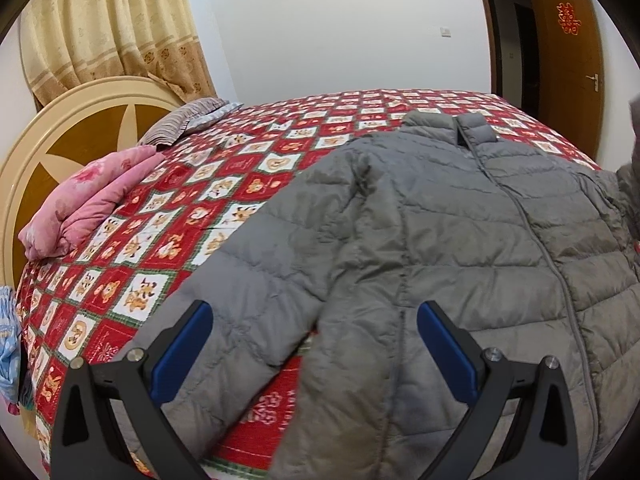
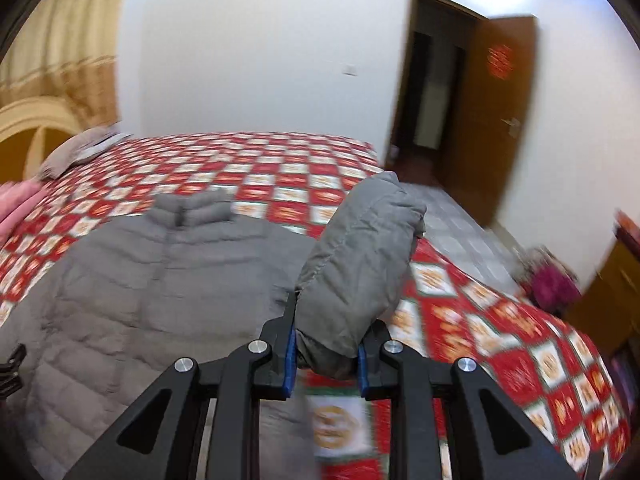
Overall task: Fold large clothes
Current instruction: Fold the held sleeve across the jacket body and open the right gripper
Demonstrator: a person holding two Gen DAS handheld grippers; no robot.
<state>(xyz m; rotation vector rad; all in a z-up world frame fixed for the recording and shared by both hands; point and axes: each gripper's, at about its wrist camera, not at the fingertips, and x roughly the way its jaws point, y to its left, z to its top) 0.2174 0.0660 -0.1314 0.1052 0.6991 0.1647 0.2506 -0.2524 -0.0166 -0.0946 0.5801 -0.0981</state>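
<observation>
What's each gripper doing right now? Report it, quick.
Left gripper: open, above the grey puffer jacket, holding nothing.
Right gripper: shut on the jacket's sleeve, lifted off the bed.

Both wrist views look down across the bed [image 1: 240, 168] toward the door [image 2: 492, 120] at 1 o'clock, sharing the nearby grey jacket [image 1: 440, 240].

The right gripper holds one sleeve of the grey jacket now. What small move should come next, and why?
Probably carry the sleeve inward and lay it across the jacket front. The right gripper is shut on it, lifted above the bedspread, while the body lies flat, zipped.
</observation>
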